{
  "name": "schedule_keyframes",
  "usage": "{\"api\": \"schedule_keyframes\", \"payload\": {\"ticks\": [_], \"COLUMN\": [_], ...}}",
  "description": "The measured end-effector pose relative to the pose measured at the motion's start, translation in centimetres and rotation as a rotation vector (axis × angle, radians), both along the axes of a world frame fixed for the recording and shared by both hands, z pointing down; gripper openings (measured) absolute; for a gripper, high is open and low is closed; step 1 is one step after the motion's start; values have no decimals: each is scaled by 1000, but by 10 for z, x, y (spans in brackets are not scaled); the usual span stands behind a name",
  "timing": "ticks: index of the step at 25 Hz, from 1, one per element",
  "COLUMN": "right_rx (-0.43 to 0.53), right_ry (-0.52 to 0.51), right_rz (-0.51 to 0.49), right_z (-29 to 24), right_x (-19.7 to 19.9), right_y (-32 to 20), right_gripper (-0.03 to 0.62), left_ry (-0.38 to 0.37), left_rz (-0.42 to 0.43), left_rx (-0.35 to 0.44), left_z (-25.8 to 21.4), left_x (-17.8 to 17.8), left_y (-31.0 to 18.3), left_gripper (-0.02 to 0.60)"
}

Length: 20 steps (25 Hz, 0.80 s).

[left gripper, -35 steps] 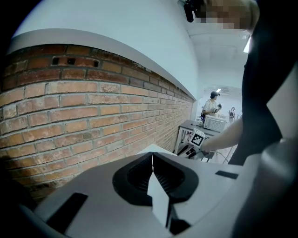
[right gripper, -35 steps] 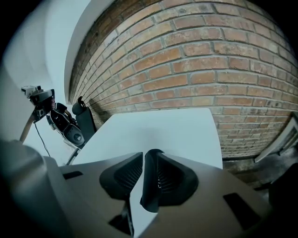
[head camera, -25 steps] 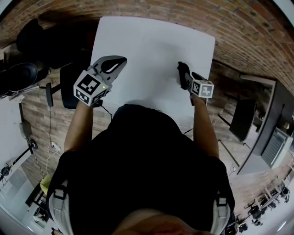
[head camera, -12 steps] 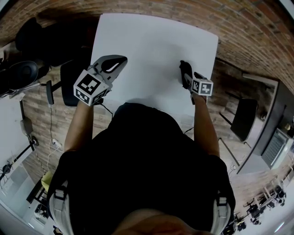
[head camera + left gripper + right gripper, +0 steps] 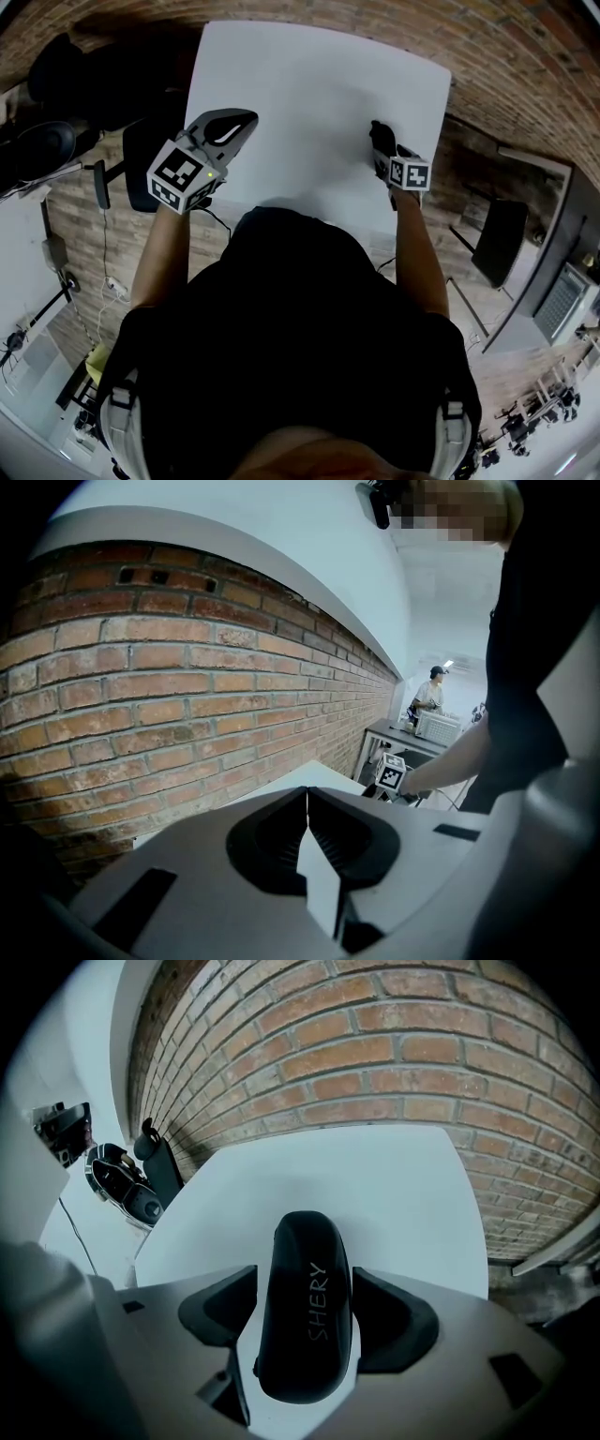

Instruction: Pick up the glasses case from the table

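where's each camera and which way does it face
Left claw view: on the left claw, jaws shut, facing the brick wall; the right forearm shows.
Right claw view: on the right claw, facing down at the glasses case between jaws that have just been opening.
Head view: on the head, steeply down at the table; torso, arms, both claws show.
Shared: head and right claw views both show the case.
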State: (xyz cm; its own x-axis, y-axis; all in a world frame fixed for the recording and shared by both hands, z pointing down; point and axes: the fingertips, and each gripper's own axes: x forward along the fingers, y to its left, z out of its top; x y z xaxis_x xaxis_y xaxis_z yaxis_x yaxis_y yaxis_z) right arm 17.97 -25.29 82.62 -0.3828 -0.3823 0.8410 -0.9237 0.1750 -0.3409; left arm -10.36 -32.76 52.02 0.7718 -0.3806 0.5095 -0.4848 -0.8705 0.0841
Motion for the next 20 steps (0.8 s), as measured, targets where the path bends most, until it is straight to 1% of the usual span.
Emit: {"api": "schedule_keyframes", "payload": {"ticks": [5,10,20], "right_rx": [-20,-38,-36], "right_ry": [29,52,90], "right_rz": [6,-9,0], "right_z": [9,17,25], "right_x": [4,5,7], "right_y": [4,6,4], "right_gripper": [330,345,365], "left_ry": [-6,-10,-15], "left_rz": [0,-9,-17], "left_rx": [-10,-20,-30], "left_z": [2,4,6], "left_x": [0,-1,-1], "left_y": [1,0,-1], "left_gripper": [11,11,11]}}
